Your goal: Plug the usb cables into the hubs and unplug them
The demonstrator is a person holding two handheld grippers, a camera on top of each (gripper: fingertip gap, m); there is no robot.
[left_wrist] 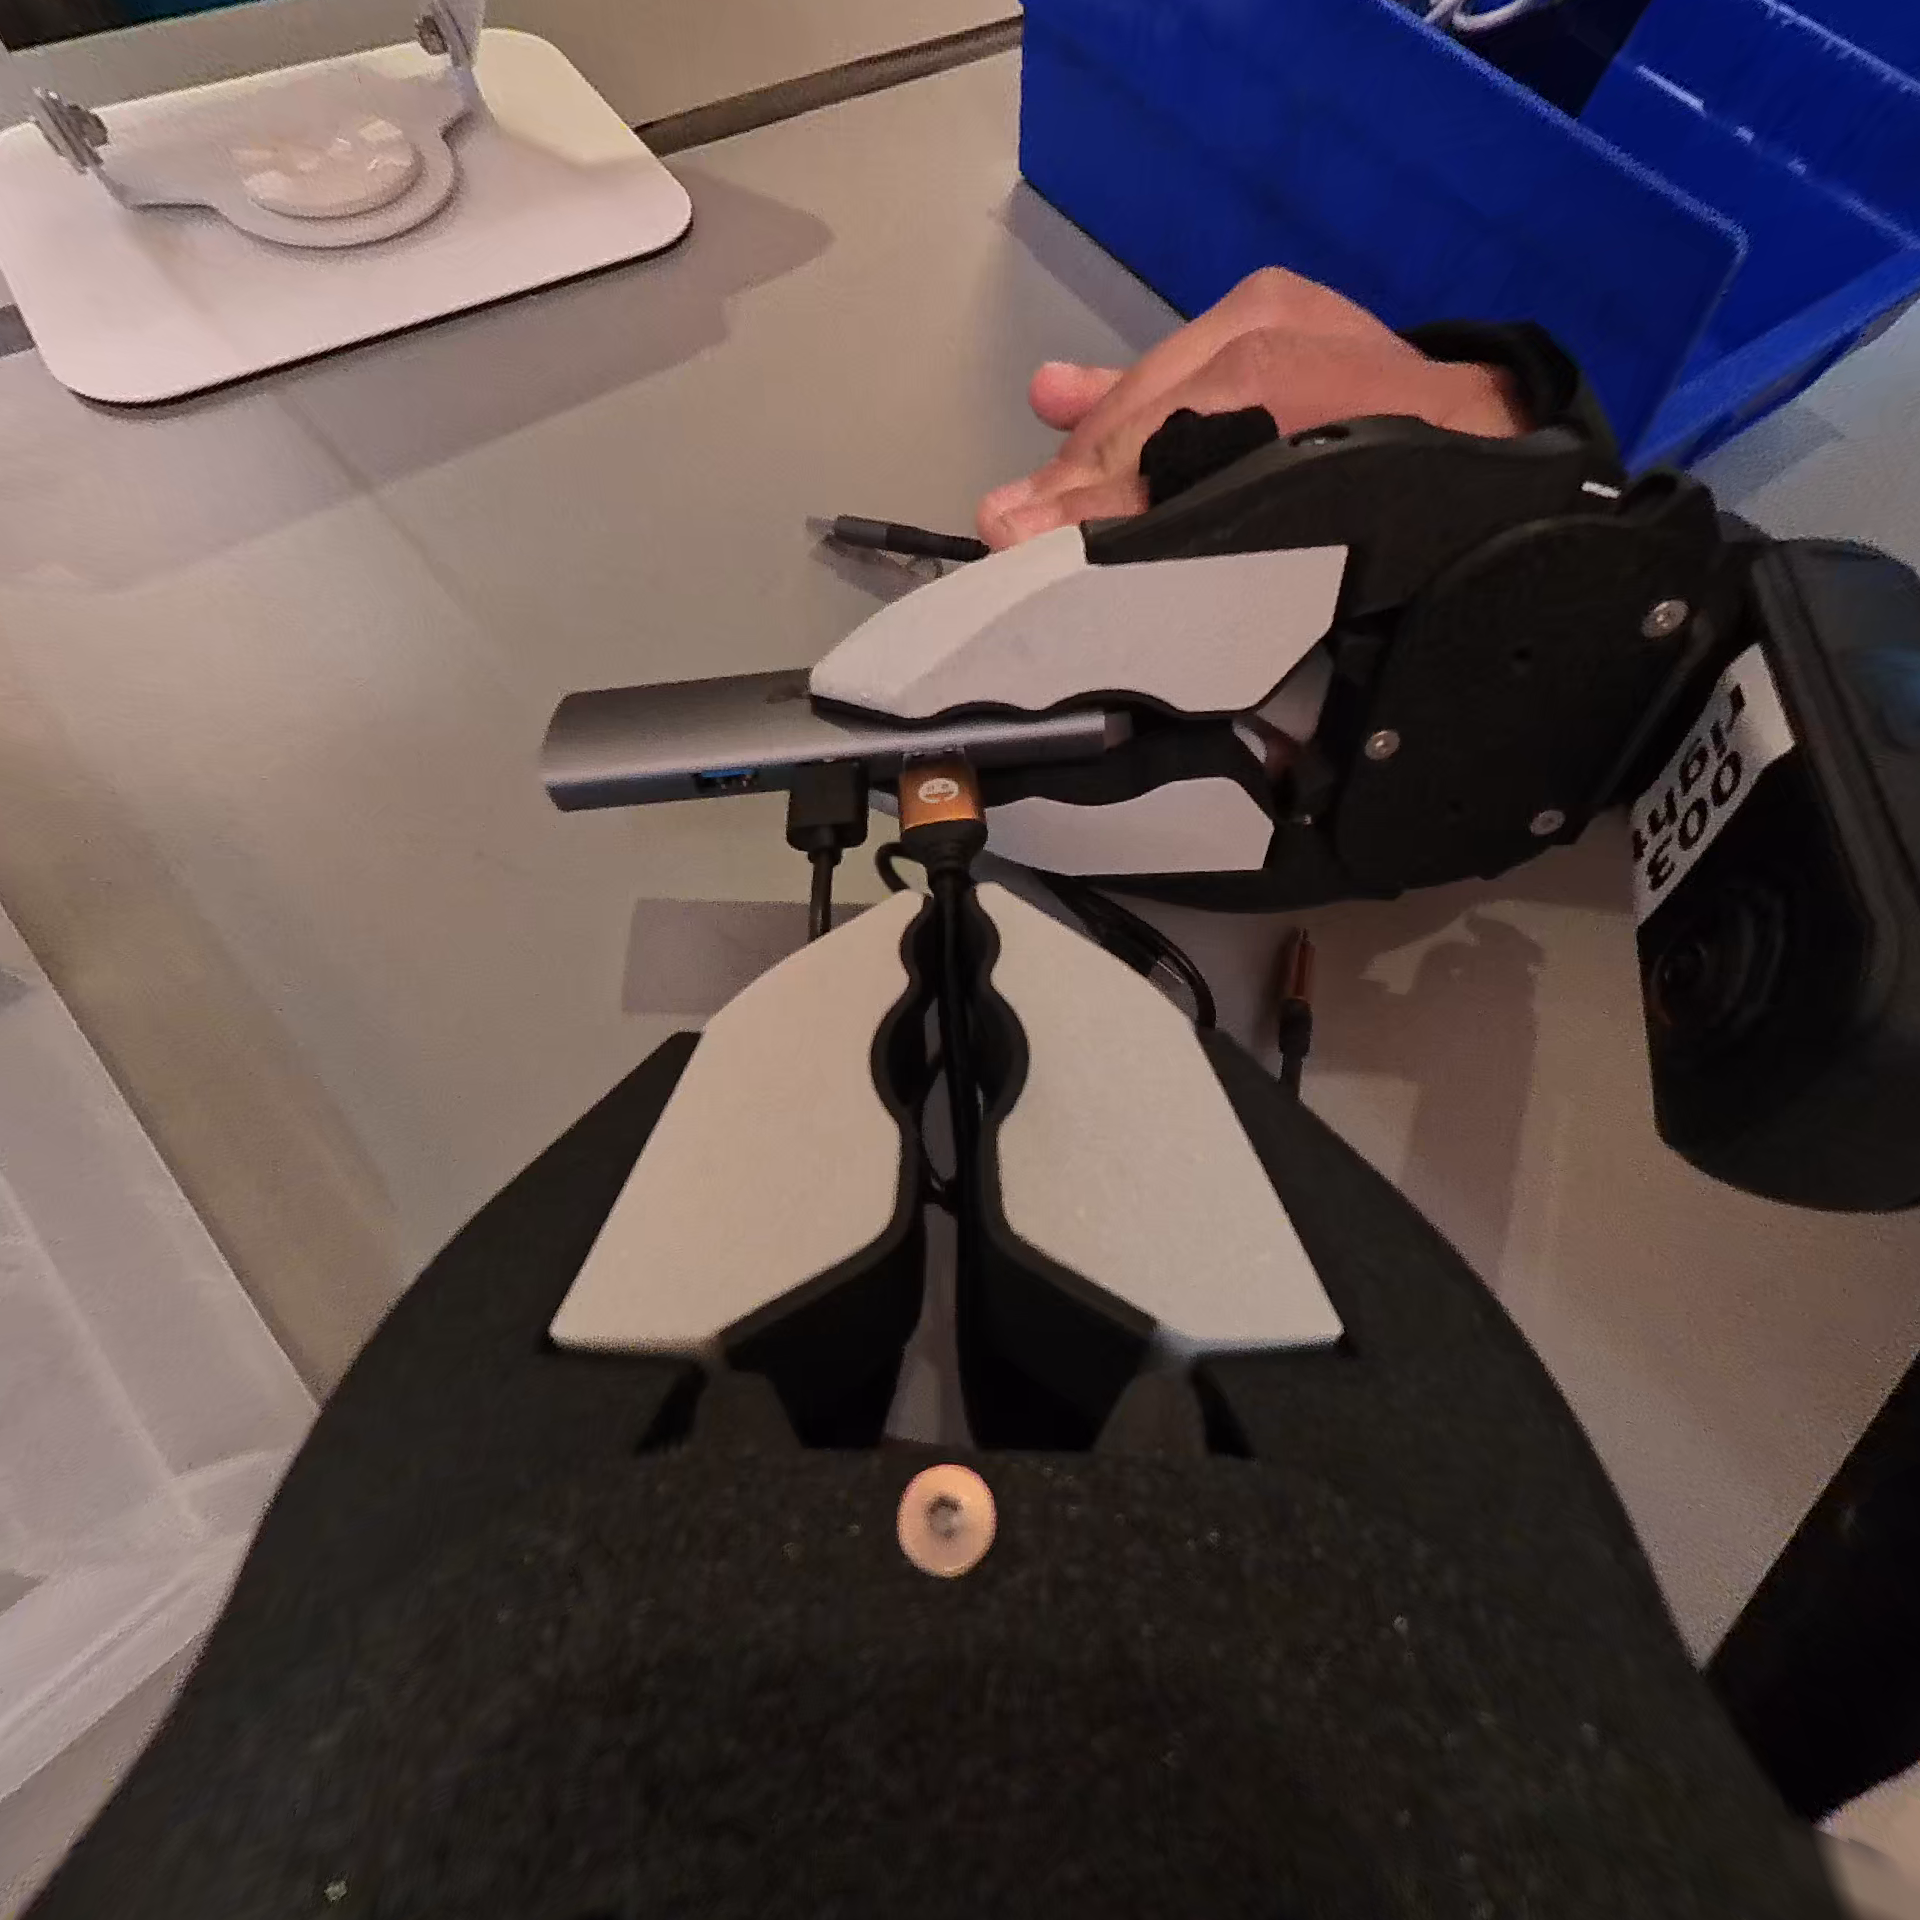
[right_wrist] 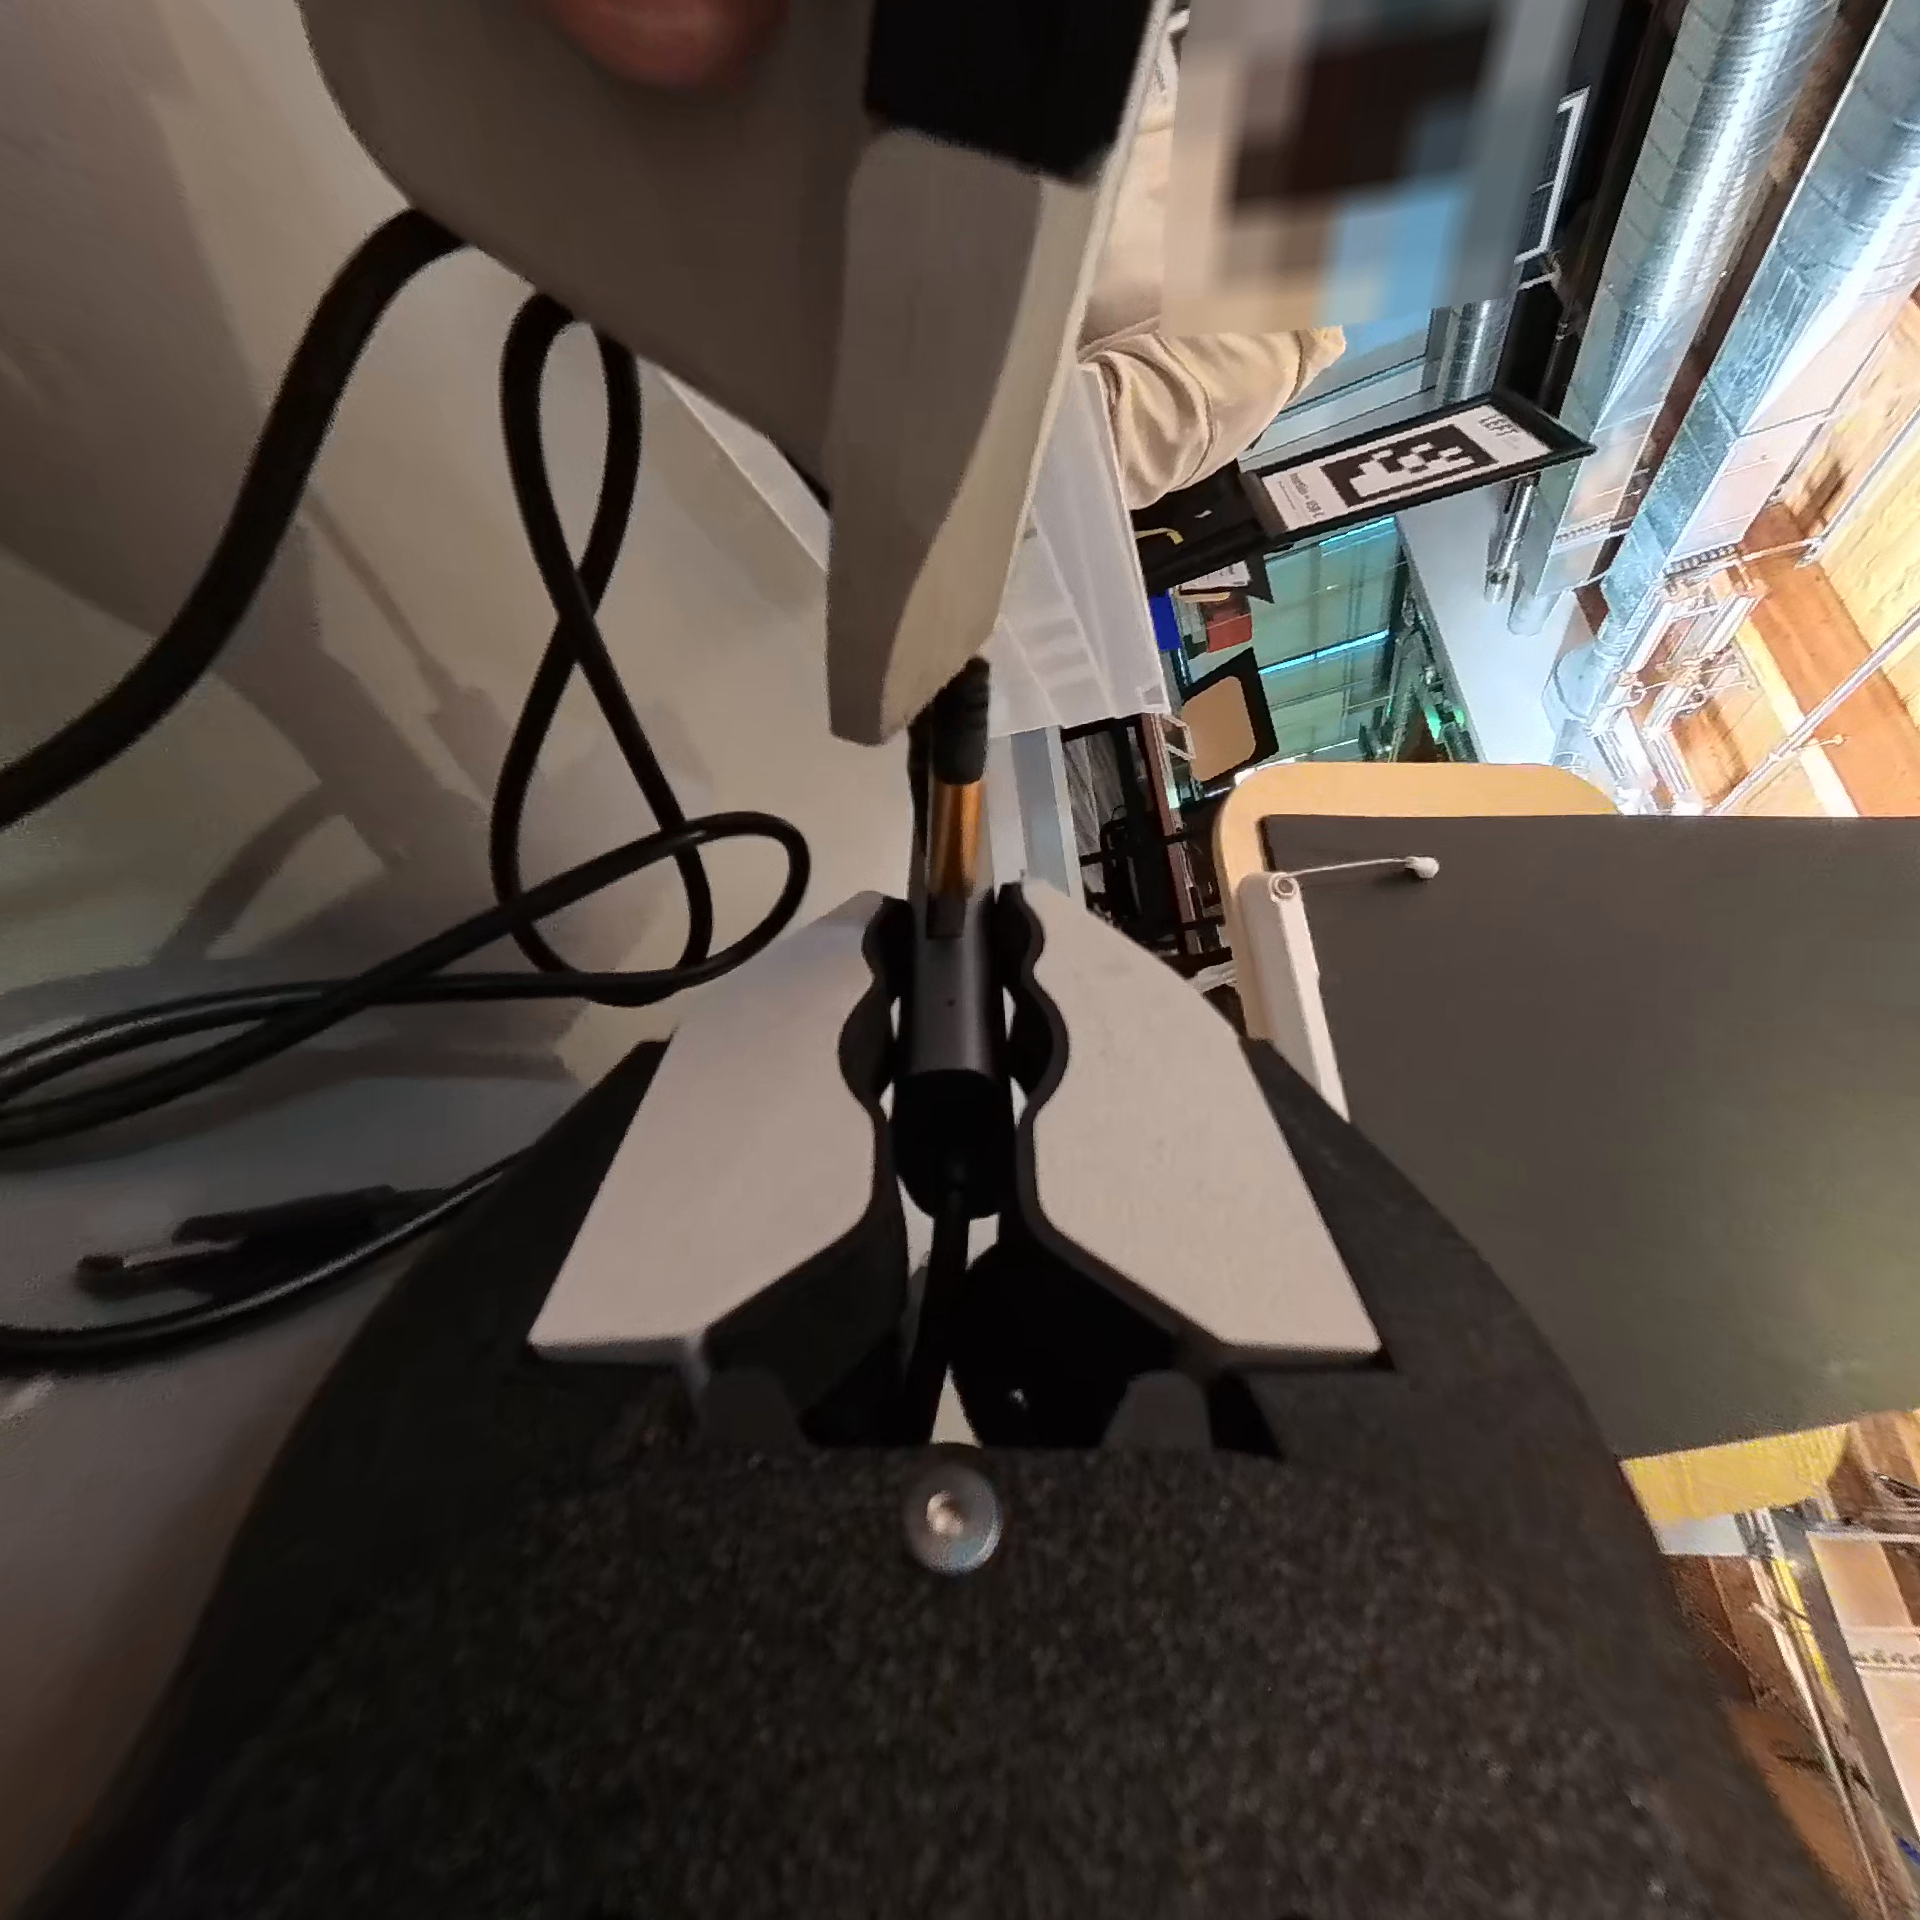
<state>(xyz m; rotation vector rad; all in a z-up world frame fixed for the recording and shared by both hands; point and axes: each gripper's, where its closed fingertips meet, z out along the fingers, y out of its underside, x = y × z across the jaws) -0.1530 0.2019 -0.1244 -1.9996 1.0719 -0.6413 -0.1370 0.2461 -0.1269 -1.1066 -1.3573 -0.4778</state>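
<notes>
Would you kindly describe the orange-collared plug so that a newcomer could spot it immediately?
Find the grey hub clamped in the right tongs above the table. Two plugs sit in its near edge. The orange-collared plug is the right one; its neighbour, the black plug, is plain.

Grey-fingered black tool [left_wrist: 943, 914], silver screw [left_wrist: 945, 1520]

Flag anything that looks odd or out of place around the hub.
The slim grey metal hub hangs above the table, pinched by the right tool. The left tool is shut on the black cable behind the orange plug, not on the plug.
</notes>
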